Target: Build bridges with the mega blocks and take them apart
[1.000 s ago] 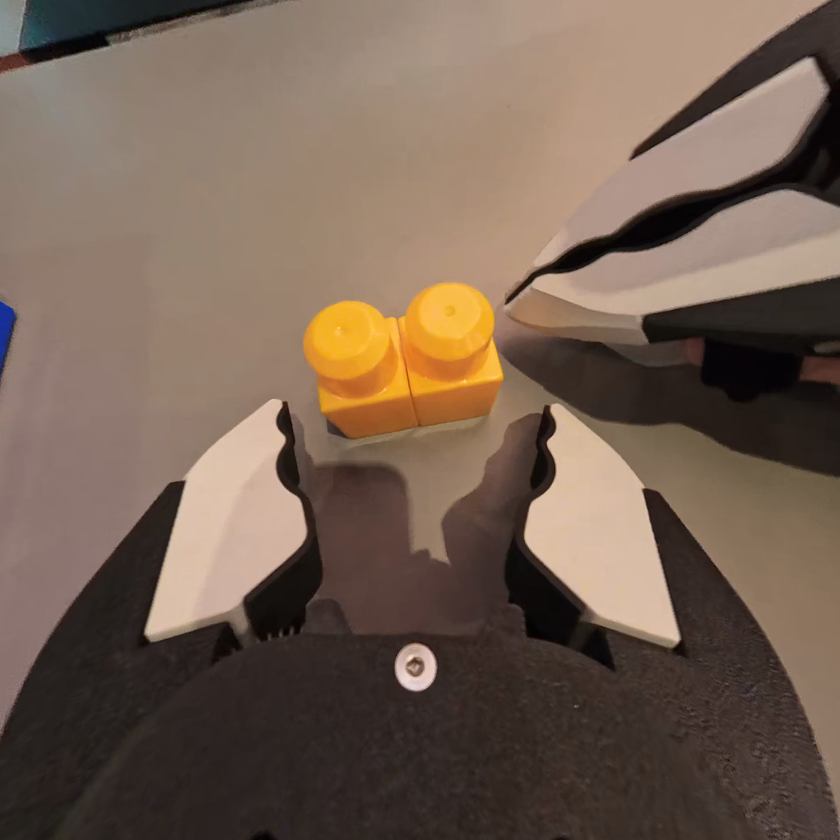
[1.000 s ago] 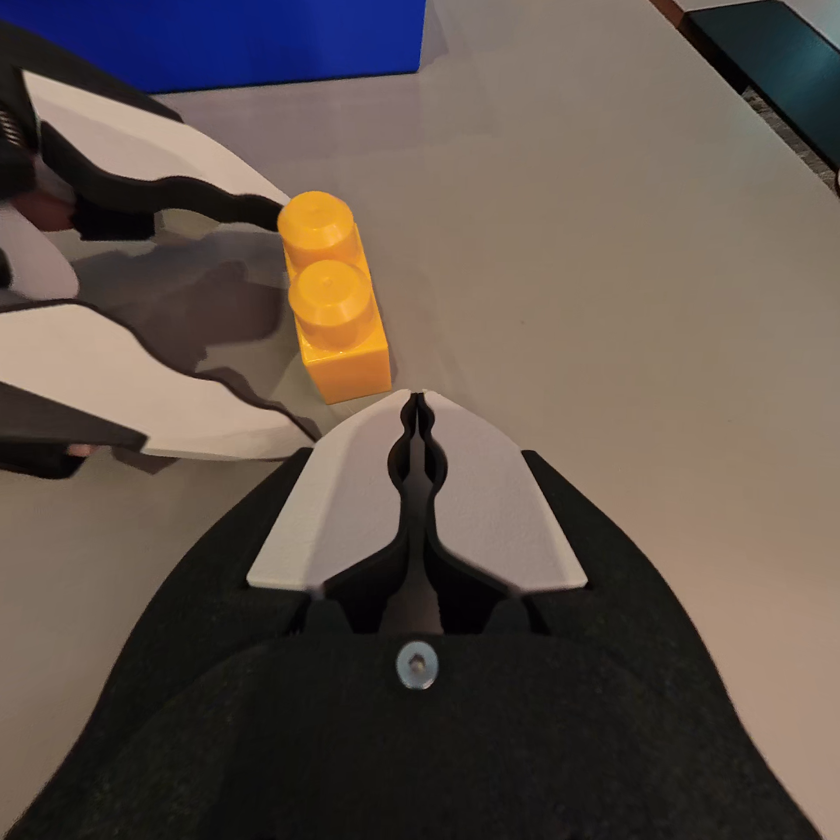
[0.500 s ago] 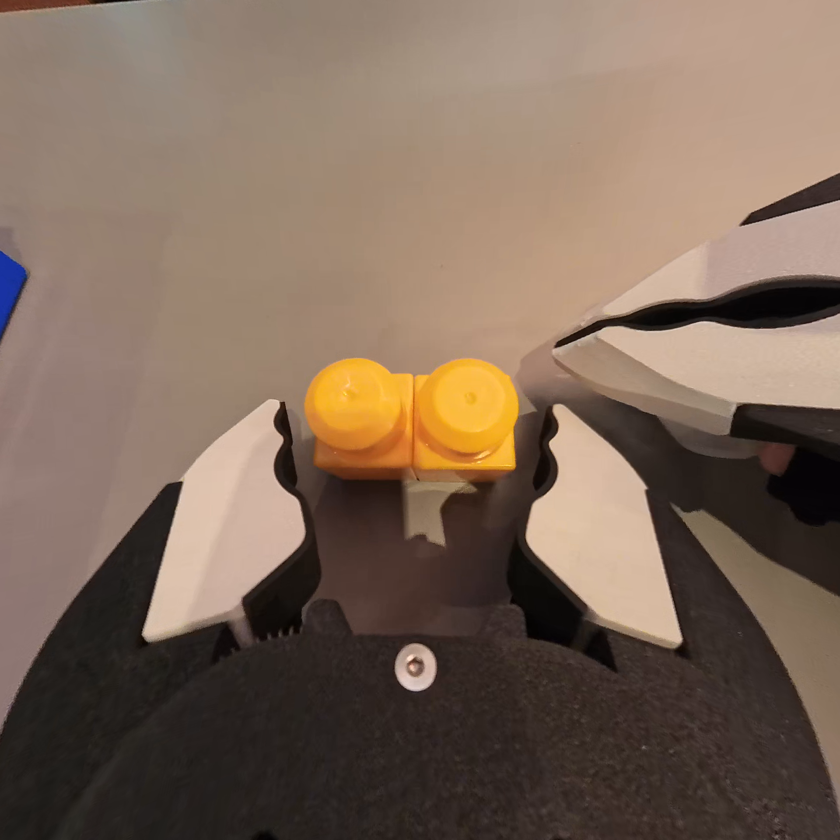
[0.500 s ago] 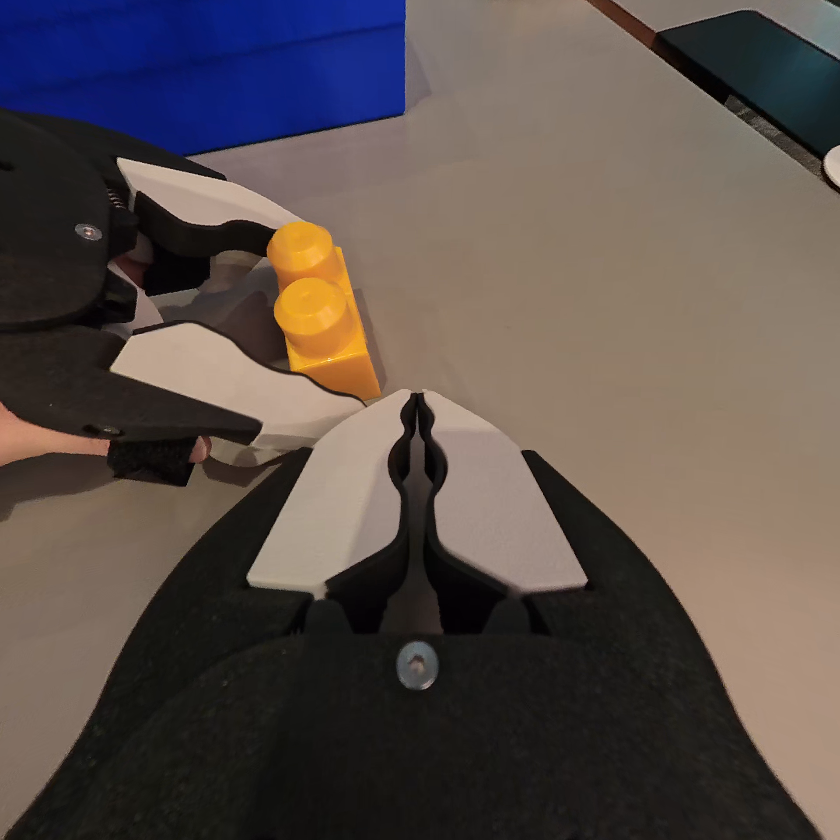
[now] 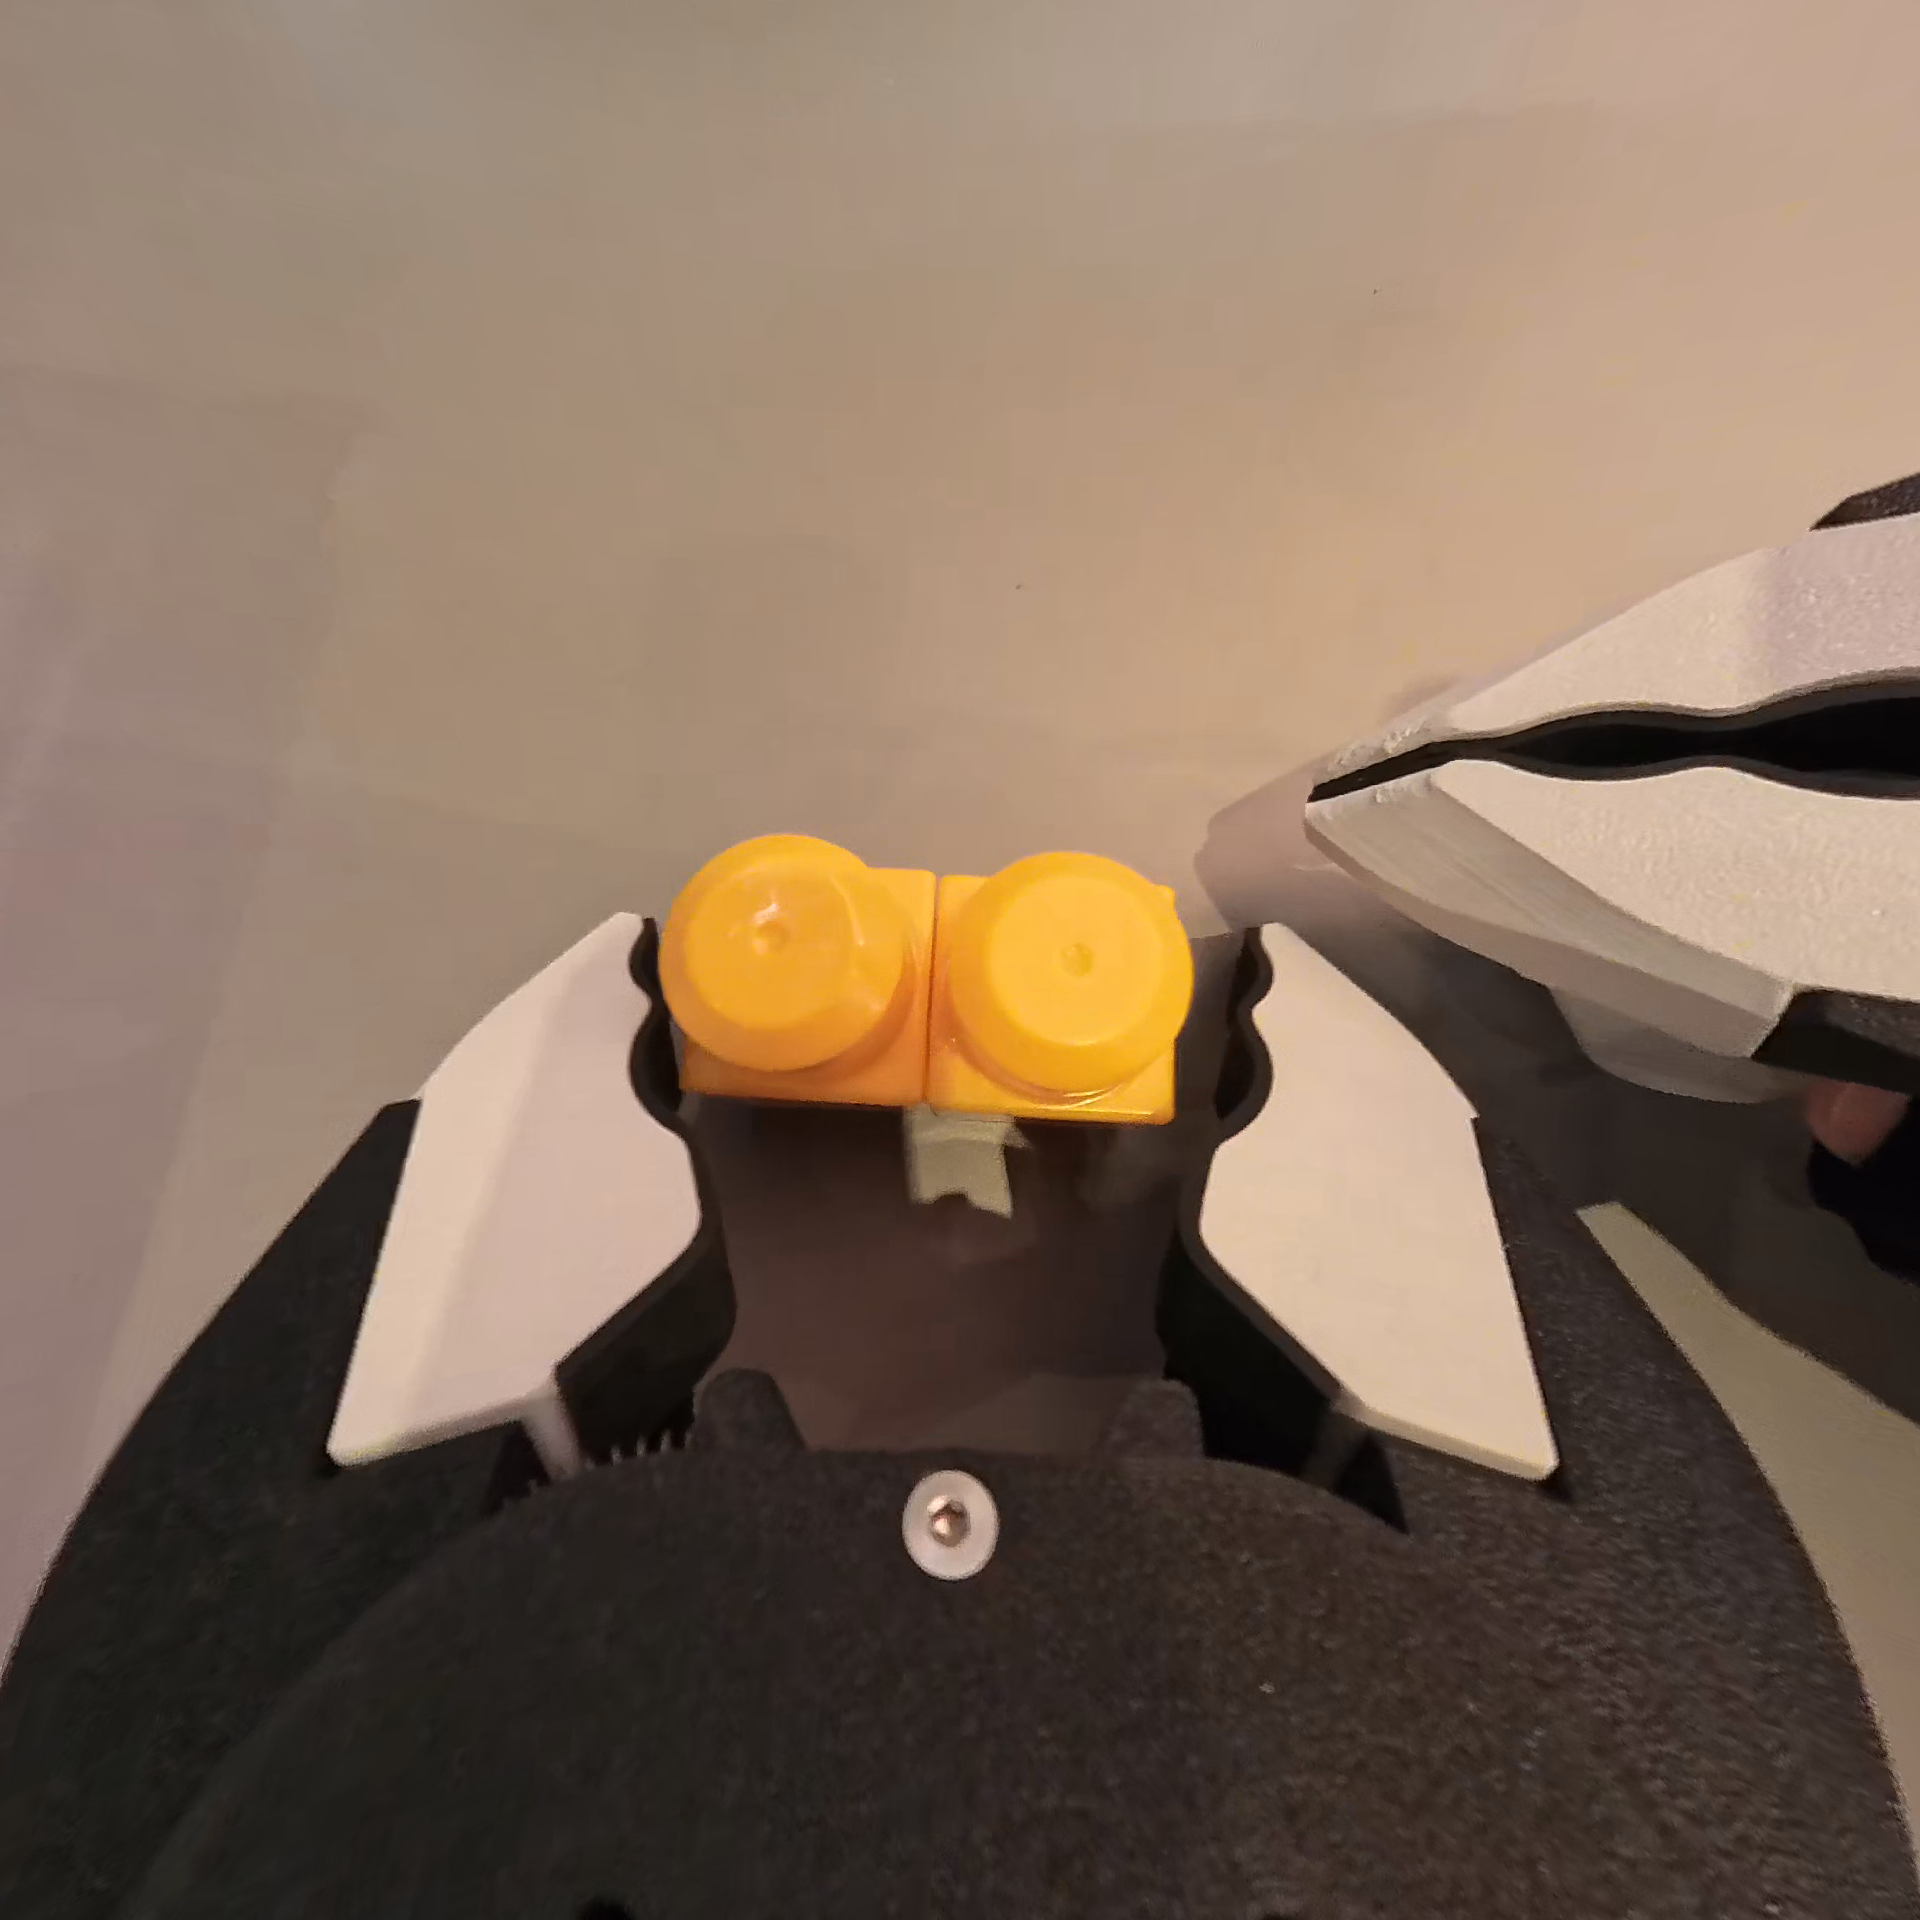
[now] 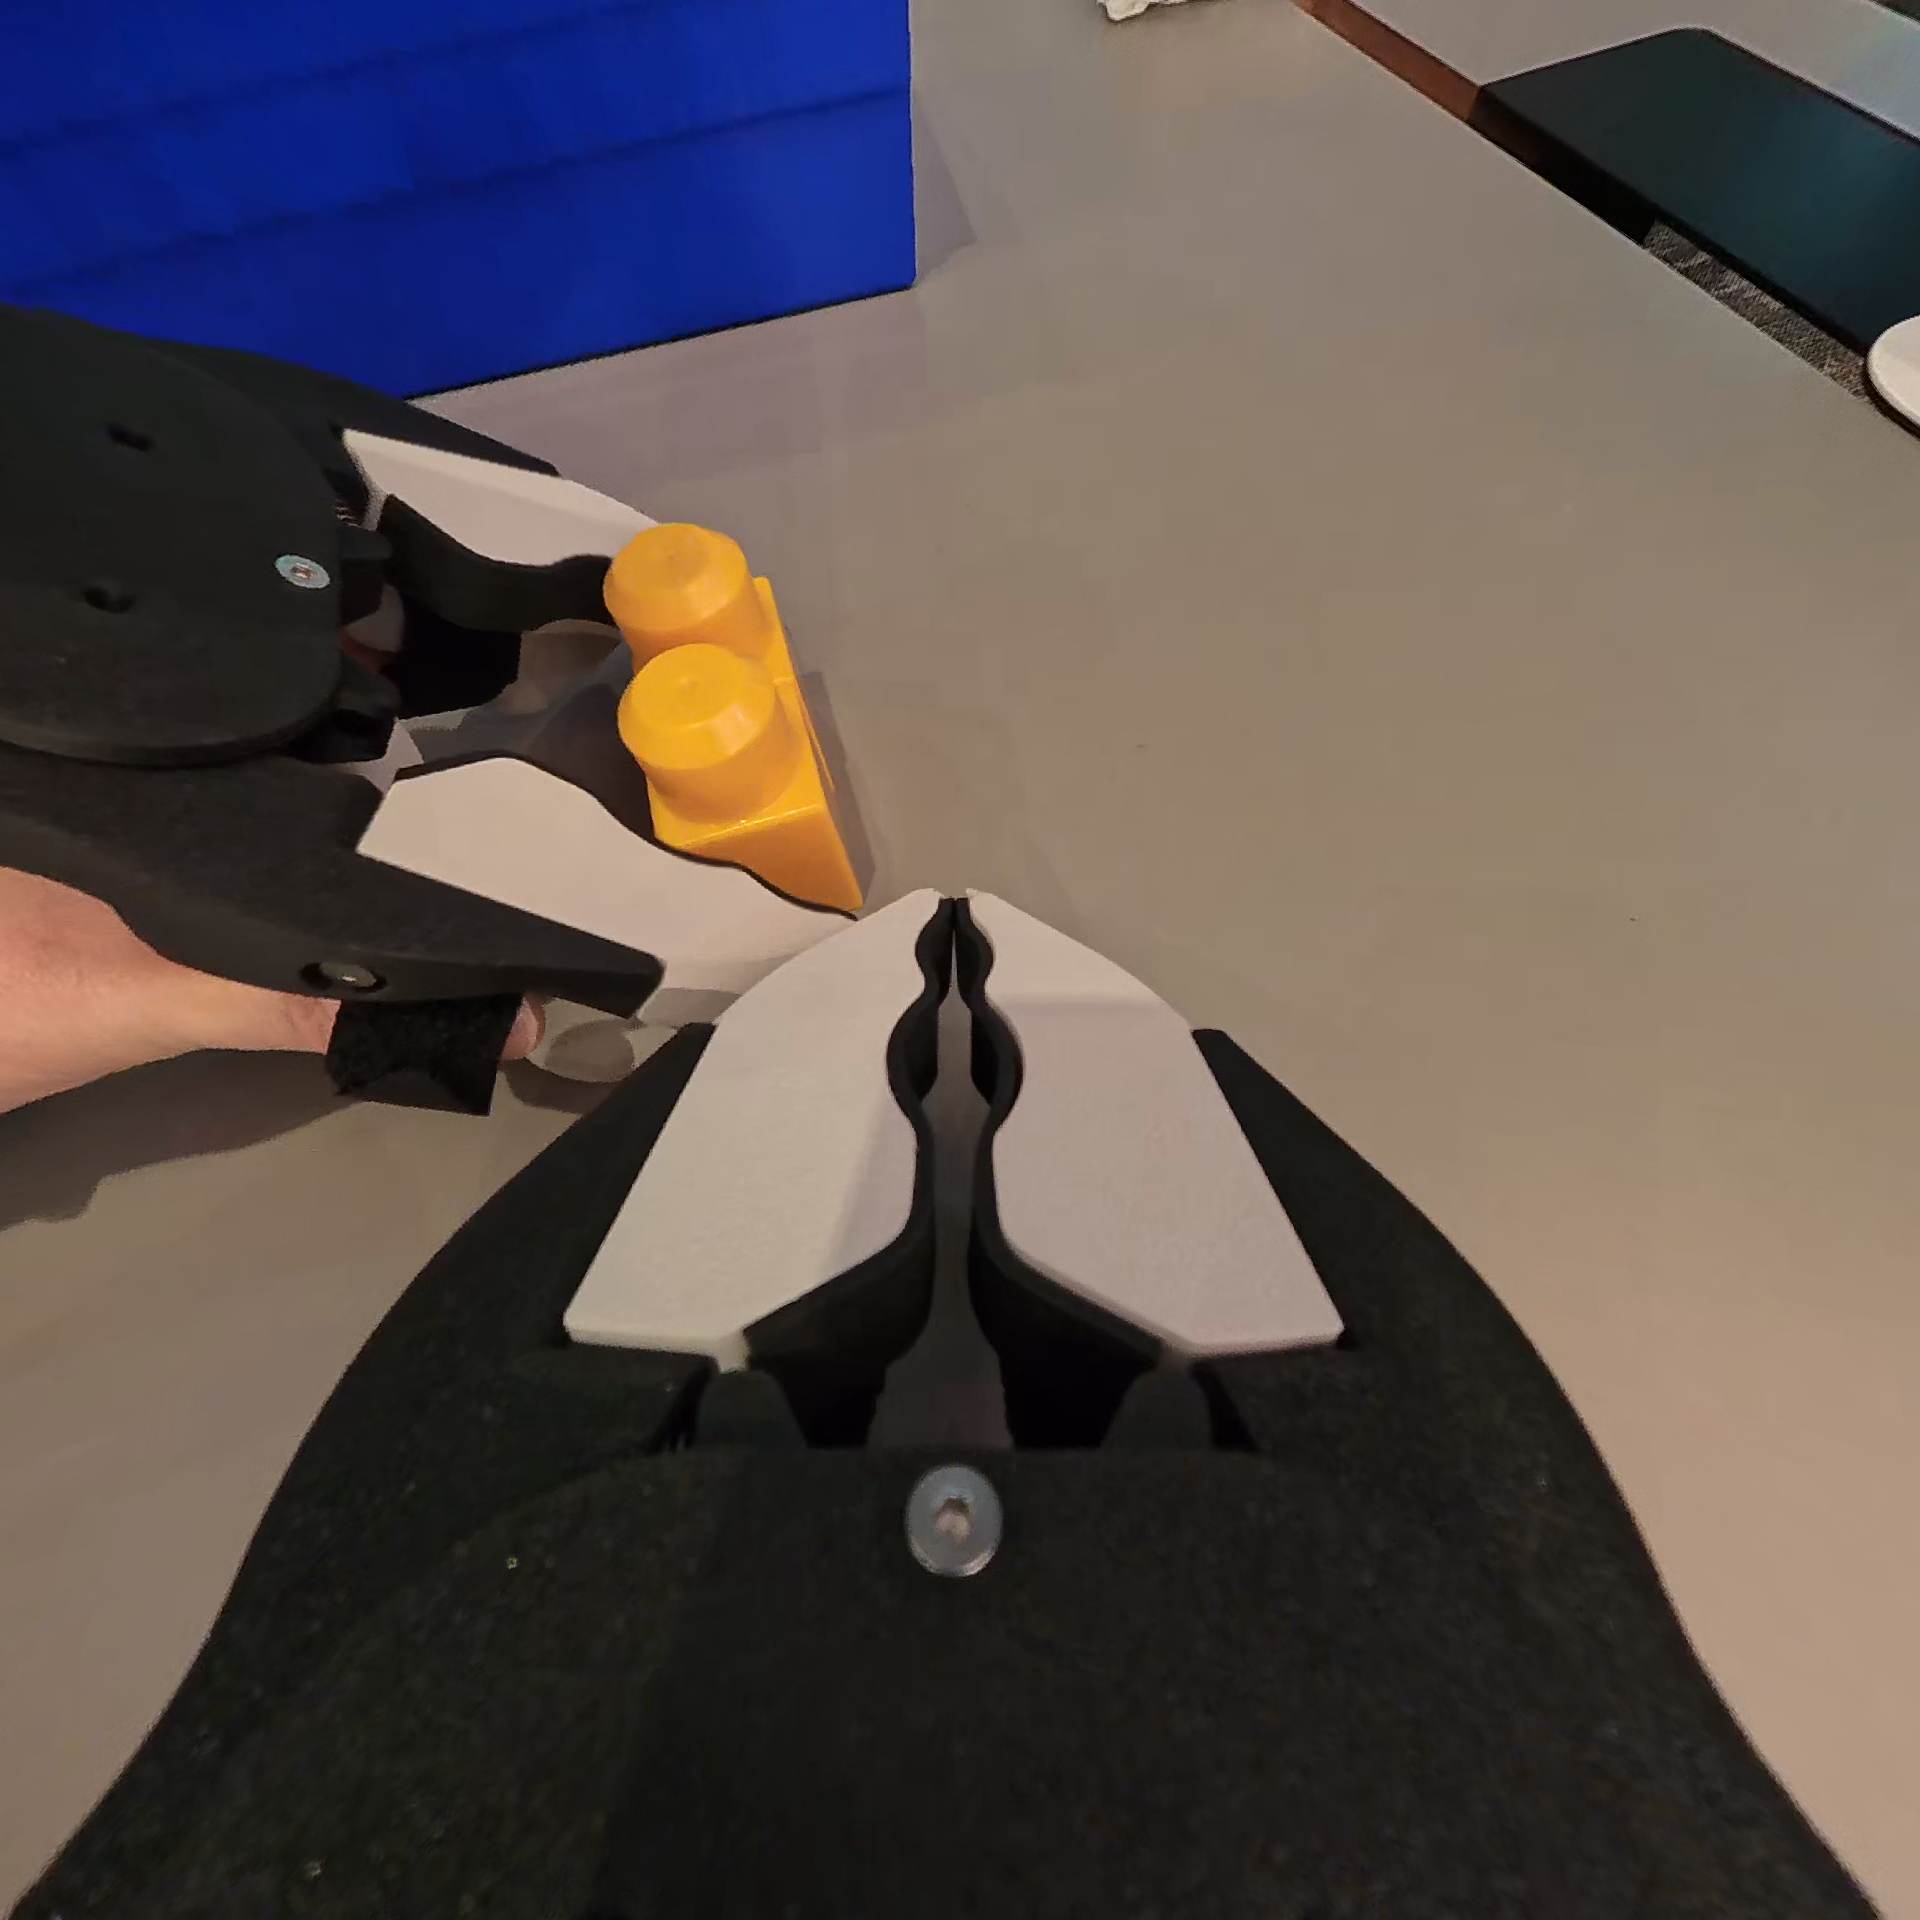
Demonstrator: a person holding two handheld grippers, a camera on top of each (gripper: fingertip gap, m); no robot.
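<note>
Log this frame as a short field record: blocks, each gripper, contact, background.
blocks: two yellow one-stud blocks side by side on the grey table
left gripper: left gripper open, fingers flanking the pair
contact: left finger looks against the block; right finger shows a gap
right gripper: right gripper shut, empty, tip beside the pair
background: blue box behind

The left tool (image 5: 945,971) and right tool (image 6: 954,902) look alike: a black, grainy, rounded body with a silver hex screw at its centre, and two pale grey fingers (image 6: 769,1143) lined with wavy black pads. A black strap (image 6: 416,1049) wraps one finger of the person's hand (image 6: 94,987).
</note>
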